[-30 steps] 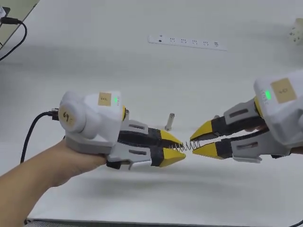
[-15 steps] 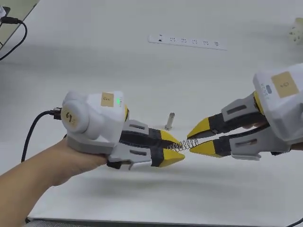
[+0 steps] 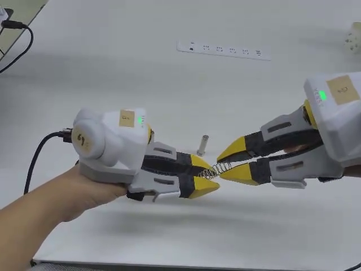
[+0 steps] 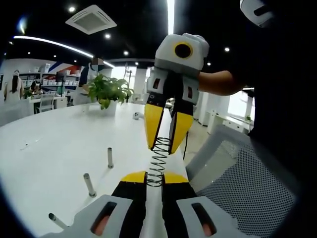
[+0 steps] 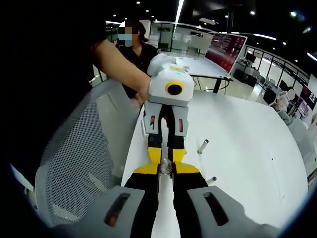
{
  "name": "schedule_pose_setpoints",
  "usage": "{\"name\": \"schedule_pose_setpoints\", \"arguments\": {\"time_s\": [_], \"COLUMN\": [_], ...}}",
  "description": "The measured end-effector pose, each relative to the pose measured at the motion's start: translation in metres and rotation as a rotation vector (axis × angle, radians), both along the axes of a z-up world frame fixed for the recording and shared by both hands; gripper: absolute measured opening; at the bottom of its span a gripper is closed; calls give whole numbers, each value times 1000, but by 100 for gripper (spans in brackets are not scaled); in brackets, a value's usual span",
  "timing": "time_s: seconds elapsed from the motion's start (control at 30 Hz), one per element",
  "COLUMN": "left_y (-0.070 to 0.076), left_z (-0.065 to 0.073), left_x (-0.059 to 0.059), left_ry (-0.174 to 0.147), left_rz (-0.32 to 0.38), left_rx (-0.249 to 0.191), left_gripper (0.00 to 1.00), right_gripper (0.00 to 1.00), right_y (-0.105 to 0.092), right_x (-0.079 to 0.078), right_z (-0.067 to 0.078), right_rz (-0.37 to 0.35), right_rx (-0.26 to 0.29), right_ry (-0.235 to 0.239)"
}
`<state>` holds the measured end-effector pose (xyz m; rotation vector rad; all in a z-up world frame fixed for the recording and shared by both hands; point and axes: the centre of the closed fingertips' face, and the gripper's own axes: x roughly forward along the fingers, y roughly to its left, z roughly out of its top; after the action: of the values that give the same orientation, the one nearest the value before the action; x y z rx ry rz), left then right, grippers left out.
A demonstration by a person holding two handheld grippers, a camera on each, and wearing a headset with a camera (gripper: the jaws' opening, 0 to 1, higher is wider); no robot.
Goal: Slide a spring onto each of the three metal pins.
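Tabletop of plain white laminate [image 3: 169,96] beneath everything, at 6 o'clock of both tools. White-bodied left gripper [image 3: 214,179] with black, yellow-tipped jaws at 9 o'clock of the work, jaws pressed together on one end of a thin silvery wire spring [image 4: 159,161]. Matching right gripper [image 3: 221,167] at 3 o'clock, jaws a little apart about the other end; cannot tell whether pinching or merely bracketing.

Probably a mid-air re-grip, with no threading begun. Best to hold near one end only, leave the far mouth free, let go with the other tool, then lower straight over a post without crushing the coils.

Three short upright grey metal pins [image 4: 110,157] [image 4: 89,184] [image 4: 55,219], all bare, at 8 o'clock of the spring in the left gripper view. Spring itself aloft between the tips: slim, open-coiled, fairly straight, on no pin.
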<state>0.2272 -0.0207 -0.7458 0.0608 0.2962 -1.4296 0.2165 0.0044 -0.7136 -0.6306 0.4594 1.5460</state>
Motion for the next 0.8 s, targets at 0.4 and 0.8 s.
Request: {"name": "schedule_pose_setpoints", "arguments": {"time_s": [0.4,0.8], "left_y": [1,2], "left_z": [1,3], "left_x": [1,3], "left_ry": [5,-6], "left_rz": [6,9], "left_rx": [-3,-1], "left_gripper": [3,3], "right_gripper": [7,7], "right_y": [12,24], "right_x": [3,3], "right_z": [7,11], "right_rz": [-39,-30], "right_rx": [91,122], "right_ry": [34,-5]}}
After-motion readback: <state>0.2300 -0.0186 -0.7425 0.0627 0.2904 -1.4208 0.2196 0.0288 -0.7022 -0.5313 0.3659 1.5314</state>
